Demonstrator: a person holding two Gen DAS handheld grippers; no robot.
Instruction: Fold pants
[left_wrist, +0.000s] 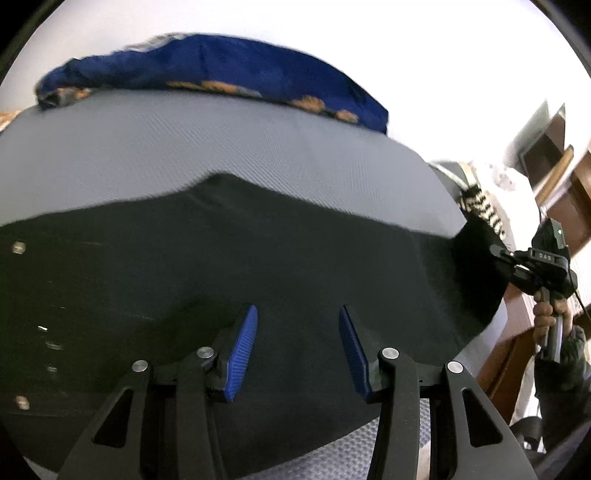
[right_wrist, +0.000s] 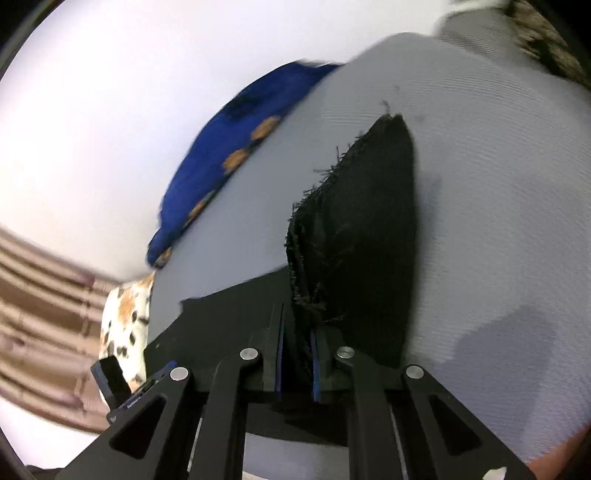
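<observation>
Black pants (left_wrist: 229, 266) lie spread on a grey mattress (left_wrist: 184, 147). My left gripper (left_wrist: 298, 312) hovers over them, blue pads (left_wrist: 242, 350) well apart and nothing pinched between them. In the left wrist view my right gripper (left_wrist: 517, 264) is at the right edge of the bed, held by a hand (left_wrist: 548, 321), with the pants' end lifted to it. In the right wrist view my right gripper (right_wrist: 297, 332) is shut on the frayed hem of a black pant leg (right_wrist: 362, 229), which stands up from between the pads.
A blue cushion with orange patches (left_wrist: 221, 62) lies along the far edge of the mattress by a white wall. A black-and-white patterned cloth (left_wrist: 484, 210) and wooden furniture (left_wrist: 554, 166) are on the right. A brown striped curtain (right_wrist: 40, 314) hangs beside the bed.
</observation>
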